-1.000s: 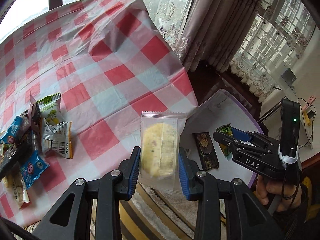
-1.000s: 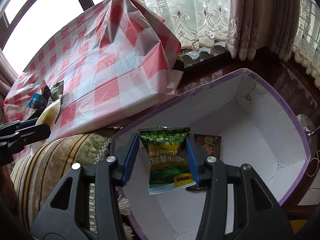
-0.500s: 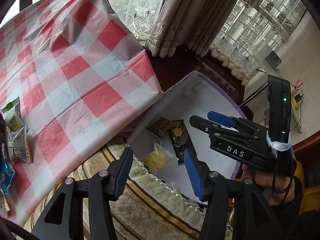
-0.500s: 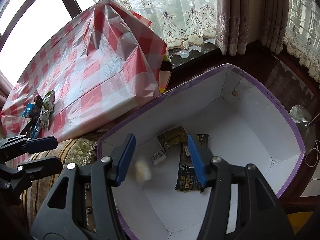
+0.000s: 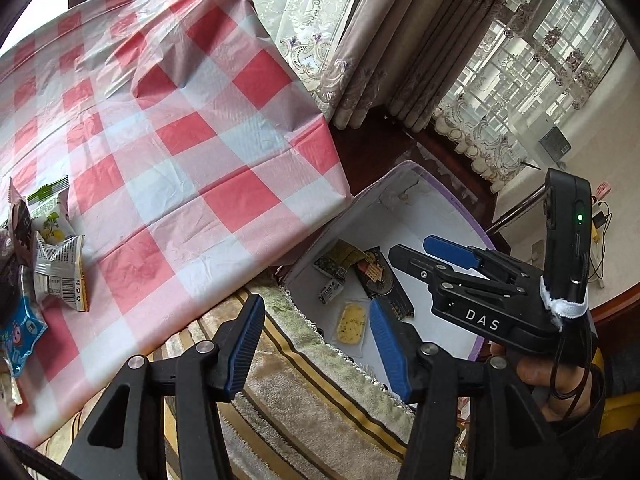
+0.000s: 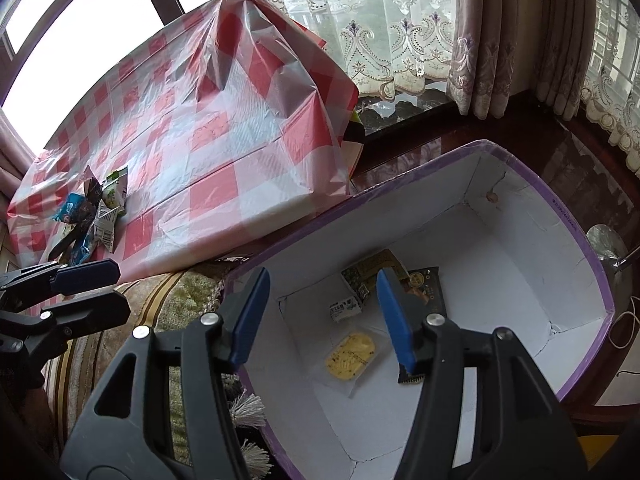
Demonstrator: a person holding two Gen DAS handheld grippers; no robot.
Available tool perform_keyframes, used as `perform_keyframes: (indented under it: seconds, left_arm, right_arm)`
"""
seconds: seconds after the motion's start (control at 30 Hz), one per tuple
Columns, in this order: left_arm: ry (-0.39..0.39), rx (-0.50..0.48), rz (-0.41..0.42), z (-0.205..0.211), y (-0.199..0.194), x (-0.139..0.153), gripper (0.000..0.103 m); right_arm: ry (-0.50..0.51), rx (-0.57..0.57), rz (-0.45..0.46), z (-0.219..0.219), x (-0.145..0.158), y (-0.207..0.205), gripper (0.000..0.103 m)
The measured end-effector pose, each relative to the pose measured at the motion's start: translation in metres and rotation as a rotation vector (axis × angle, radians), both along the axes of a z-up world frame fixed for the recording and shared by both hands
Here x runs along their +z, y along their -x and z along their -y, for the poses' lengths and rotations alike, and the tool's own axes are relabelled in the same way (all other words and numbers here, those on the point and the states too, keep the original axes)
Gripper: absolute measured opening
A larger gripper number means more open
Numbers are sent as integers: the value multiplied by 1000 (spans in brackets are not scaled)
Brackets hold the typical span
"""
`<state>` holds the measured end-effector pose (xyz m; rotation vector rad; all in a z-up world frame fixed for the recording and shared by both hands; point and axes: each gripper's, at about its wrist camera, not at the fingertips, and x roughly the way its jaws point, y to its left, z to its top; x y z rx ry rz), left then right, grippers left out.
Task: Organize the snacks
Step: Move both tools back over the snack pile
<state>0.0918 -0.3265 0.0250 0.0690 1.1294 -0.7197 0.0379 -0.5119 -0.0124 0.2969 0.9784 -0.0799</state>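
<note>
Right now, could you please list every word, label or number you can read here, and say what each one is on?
"DAS": white letters on the right tongs body.
Snack packets on the table: print too small to read.
Packets in the white box: print blurred, unreadable.

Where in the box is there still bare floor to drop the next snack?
In the box, the floor is bare along the far and right walls, beyond the dark packet. The near-left corner is crowded: yellow cake packet, small white packet and green-gold packet lie close together there.
</note>
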Motion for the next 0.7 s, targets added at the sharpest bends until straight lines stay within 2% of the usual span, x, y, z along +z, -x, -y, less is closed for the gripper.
perform_keyframes:
  seconds: [0.7]
  left_arm:
    - [109, 304, -11, -138, -12, 7, 56]
  right_arm:
    - [42, 223, -12, -102, 14, -33, 65]
